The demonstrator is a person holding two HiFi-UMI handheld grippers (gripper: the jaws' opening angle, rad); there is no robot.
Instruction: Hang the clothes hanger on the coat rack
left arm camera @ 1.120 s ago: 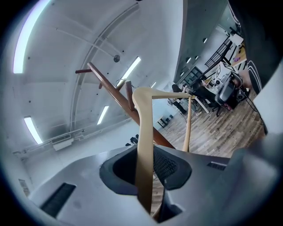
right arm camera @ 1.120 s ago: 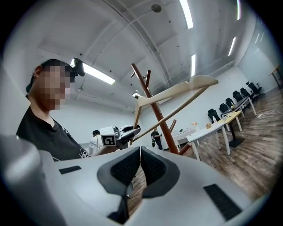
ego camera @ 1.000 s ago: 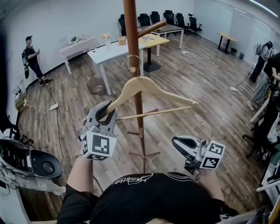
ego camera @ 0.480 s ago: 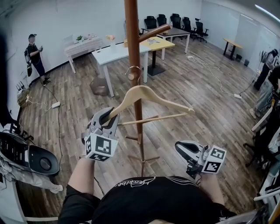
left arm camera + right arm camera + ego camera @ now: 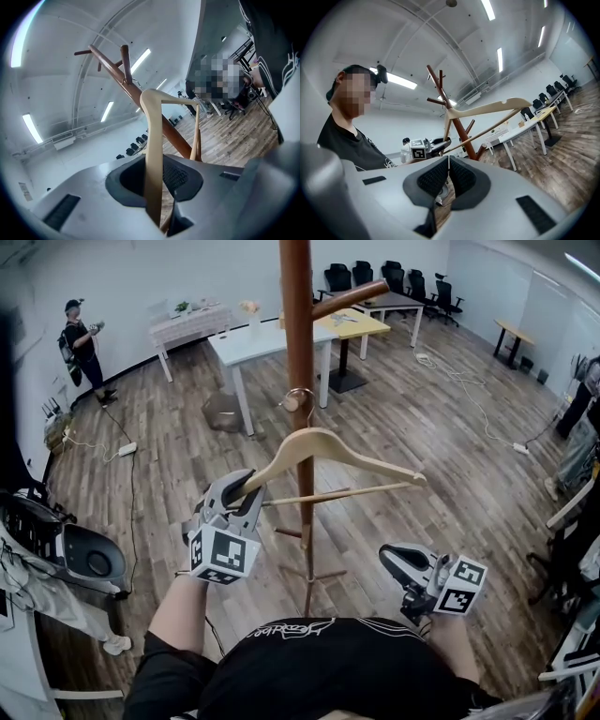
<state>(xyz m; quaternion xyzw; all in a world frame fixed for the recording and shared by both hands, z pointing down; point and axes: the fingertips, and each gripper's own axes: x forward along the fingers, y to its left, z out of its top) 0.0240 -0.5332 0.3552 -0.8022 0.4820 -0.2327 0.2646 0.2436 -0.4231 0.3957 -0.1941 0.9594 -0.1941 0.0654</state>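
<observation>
Left gripper [image 5: 242, 491] fingers clamped on the hanger [image 5: 323, 440], right gripper [image 5: 392, 554] fingers together and empty, so I'd seat the hook [image 5: 302, 393] fully on the coat rack [image 5: 300, 334] peg before letting go.

No words or numbers can be read. In the head view, the cube [image 5: 223, 554] on the left gripper [image 5: 238, 489] at 7 o'clock and the cube [image 5: 459, 585] on the right gripper [image 5: 395, 555] at 5 o'clock bear only black-and-white square patterns. The white script [image 5: 291, 625] on the black shirt [image 5: 319, 671] at 6 o'clock is illegible.
</observation>
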